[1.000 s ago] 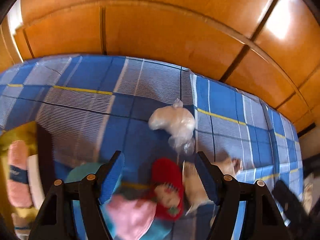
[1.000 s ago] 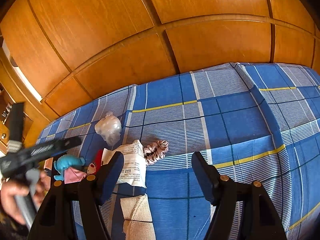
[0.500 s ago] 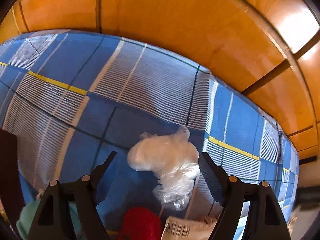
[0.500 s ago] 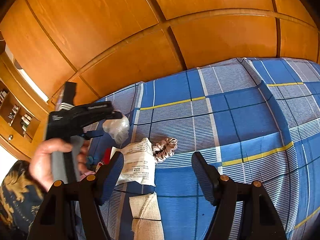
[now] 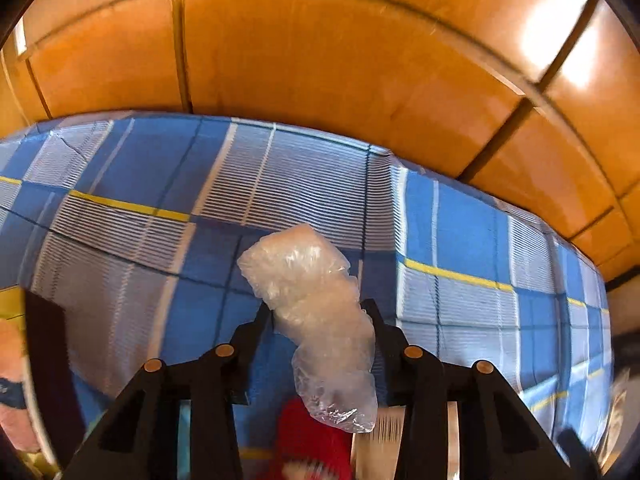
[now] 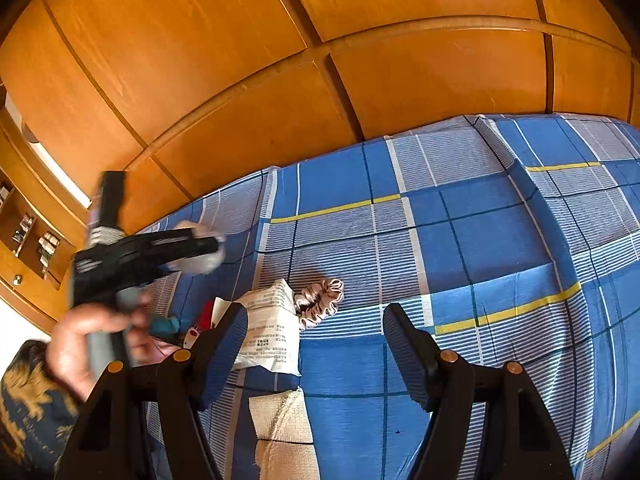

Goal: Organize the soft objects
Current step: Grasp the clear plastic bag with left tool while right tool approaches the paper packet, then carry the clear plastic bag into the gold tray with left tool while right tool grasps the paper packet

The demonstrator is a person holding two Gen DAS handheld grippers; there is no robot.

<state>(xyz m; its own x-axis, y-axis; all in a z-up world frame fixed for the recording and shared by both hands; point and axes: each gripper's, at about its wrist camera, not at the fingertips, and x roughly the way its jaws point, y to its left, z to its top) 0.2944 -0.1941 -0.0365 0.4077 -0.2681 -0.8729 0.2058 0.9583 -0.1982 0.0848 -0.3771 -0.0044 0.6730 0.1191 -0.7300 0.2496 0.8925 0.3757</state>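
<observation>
A crumpled clear plastic bag (image 5: 308, 280) sits between the fingers of my left gripper (image 5: 316, 316). Its jaws are closing, and both pads press into the bag's sides above the blue checked bedsheet (image 5: 120, 184). In the right wrist view the left gripper (image 6: 212, 246) is at the left, held by a person's hand (image 6: 92, 344), with the pale, blurred bag (image 6: 196, 264) at its tip. My right gripper (image 6: 316, 312) hangs open over the bedsheet (image 6: 480, 240) with nothing between its fingers.
A white printed packet (image 6: 272, 332), a shiny scrunchie (image 6: 320, 300) and a beige cloth (image 6: 284, 428) lie on the sheet by my right gripper. A red soft toy (image 5: 312, 432) lies under the bag. Wooden wardrobe panels (image 6: 280, 80) stand behind the bed.
My left gripper moved forward past the toys to the plastic bag and its jaws closed around it. The right gripper stayed where it was, open.
</observation>
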